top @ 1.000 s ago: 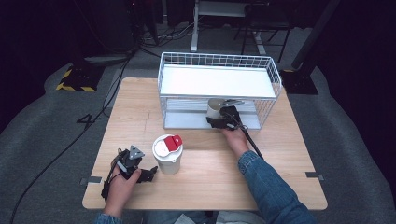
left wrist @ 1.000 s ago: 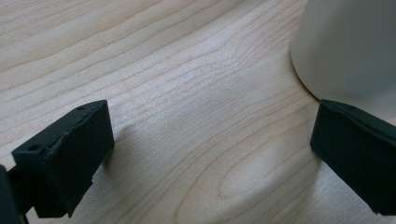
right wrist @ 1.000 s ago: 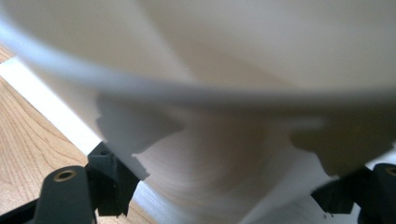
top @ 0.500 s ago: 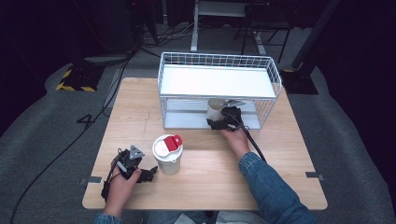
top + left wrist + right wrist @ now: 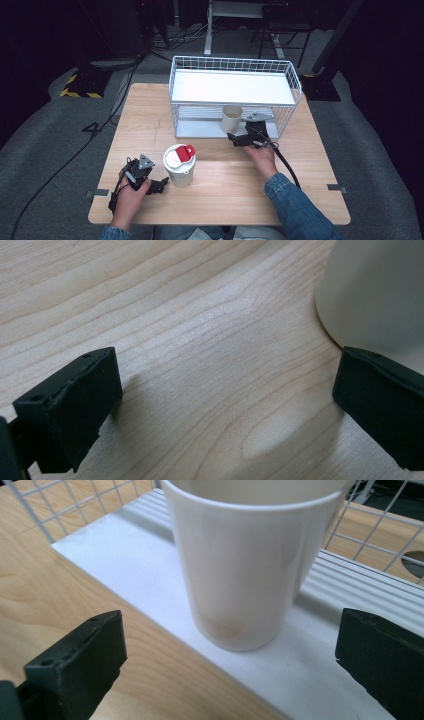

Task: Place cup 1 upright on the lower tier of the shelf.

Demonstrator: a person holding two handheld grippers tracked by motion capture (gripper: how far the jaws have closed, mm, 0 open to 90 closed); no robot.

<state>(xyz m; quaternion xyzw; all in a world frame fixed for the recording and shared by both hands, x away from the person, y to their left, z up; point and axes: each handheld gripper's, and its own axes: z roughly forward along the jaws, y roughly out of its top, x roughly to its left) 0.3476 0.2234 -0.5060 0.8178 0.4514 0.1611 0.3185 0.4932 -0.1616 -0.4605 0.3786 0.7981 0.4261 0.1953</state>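
Two wide-open jaws on the right gripper [image 5: 239, 139] hold nothing; they just opened, and the white cup [image 5: 232, 119] stands free on the rack's [image 5: 235, 86] bottom shelf (just ahead). Left gripper [image 5: 225, 405] jaws gape too, resting on the tabletop [image 5: 150, 115] beside the lidded cup [image 5: 180, 165].

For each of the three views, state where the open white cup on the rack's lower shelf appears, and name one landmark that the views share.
High view: white cup stands centre, on the wire rack's lower shelf, just left of the right tool.
Right gripper view: cup stands top centre, beyond the open jaws.
Left gripper view: not in it.
Shared landmark: the ribbed white shelf.
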